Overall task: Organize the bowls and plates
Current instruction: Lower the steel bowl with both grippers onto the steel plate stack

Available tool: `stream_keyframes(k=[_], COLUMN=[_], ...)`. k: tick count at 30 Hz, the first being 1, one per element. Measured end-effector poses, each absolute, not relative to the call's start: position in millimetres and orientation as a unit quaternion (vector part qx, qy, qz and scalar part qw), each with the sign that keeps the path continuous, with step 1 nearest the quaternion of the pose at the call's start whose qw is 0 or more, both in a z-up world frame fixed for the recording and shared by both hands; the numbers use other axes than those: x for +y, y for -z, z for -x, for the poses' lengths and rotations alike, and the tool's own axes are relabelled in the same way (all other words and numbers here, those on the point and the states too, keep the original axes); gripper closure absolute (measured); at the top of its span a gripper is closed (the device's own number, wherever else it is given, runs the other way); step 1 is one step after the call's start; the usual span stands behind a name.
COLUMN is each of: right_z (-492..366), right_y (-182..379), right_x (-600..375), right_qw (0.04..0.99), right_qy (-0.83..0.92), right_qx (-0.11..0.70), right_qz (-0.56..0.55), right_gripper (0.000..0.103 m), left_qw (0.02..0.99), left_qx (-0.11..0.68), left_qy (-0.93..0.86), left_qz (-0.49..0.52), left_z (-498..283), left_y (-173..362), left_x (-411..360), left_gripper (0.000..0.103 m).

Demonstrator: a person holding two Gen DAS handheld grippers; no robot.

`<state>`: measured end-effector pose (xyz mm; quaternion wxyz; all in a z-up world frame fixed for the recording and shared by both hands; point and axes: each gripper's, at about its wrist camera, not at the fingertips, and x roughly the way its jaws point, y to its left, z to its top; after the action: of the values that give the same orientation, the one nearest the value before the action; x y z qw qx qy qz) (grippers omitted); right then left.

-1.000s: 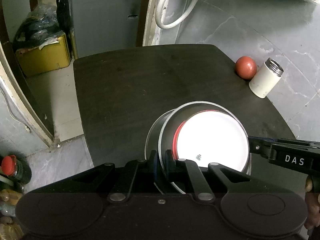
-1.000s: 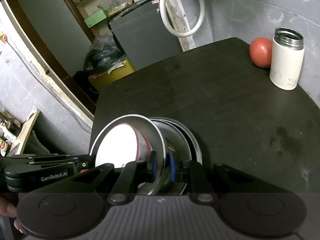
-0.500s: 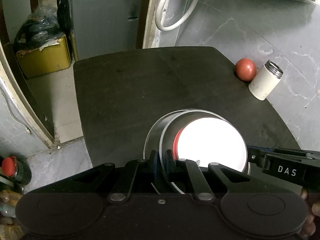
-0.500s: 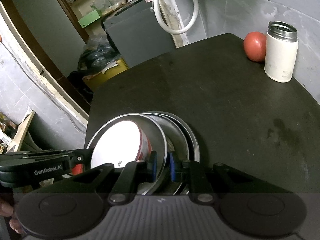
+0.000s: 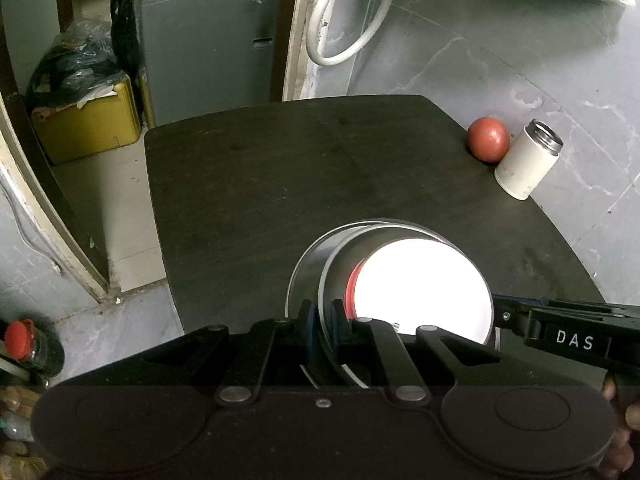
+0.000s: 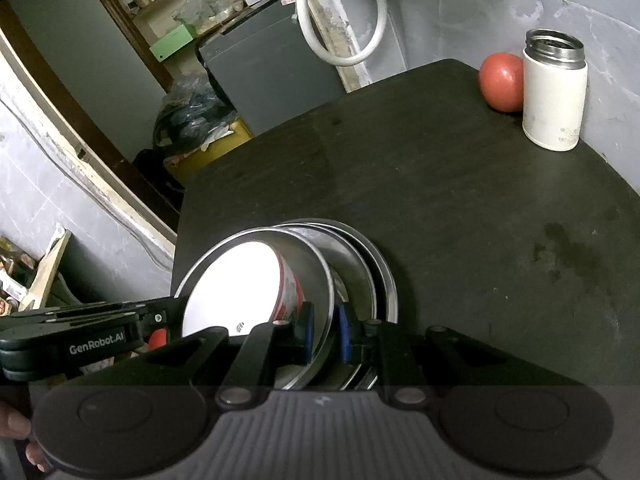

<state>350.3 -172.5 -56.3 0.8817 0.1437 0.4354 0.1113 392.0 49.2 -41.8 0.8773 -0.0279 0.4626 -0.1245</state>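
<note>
Two tools (image 5: 320, 330) (image 6: 323, 332), perhaps three nested steel dishes (image 6: 360, 264), one white bowl (image 5: 424, 284), one flask (image 6: 554, 96), one red ball (image 5: 488, 138).

A steel bowl (image 6: 280, 264) is tilting on edge, a red-and-white bowl (image 6: 256, 280) nesting inside. Steel plates (image 6: 376, 276) are lying stacked at its three o'clock.

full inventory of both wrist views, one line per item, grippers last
steel bowl: 1, silver, top of the stack, rim pinched from both sides
white bowl: 1, white inside with red outside, nested in the steel bowl
steel plates: stack, count unclear, silver, under the bowls at the table's near edge
table: 1, dark
ball: 1, red, far right corner beside the flask
flask: 1, white with steel neck, upright, open top
hose: 1, white, looped on the wall
left gripper: shut on the bowl rim
right gripper: shut on the bowl rim
</note>
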Motion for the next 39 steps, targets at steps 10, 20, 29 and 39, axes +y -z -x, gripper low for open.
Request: stream_keyframes(k=[10,20,29,39], right_z=[-349,-347,-345,-335], right_y=[56,56,56,49], right_x=[-174,-177,-178,-185], right_qw=[0.882,0.882,0.883,0.893], right_qy=[-0.113,-0.116,-0.117,-0.108], right_qx=[0.434,0.431,0.428,0.414], right_qz=[-0.144,-0.152,-0.152,-0.141], right_gripper=[0.086,0.084,0.083,0.053], left_qw=[0.879,0.882,0.886,0.895], left_qx=[0.461,0.457,0.451,0.437], left_qy=[0.119,0.114,0.105,0.083], left_qz=[0.029,0.032,0.035,0.042], left_z=[-388,-385,-380,-362], left_y=[39,36,34,25], left_x=[48,48,49,48], left_gripper=[0.095,0.095,0.092,0.067])
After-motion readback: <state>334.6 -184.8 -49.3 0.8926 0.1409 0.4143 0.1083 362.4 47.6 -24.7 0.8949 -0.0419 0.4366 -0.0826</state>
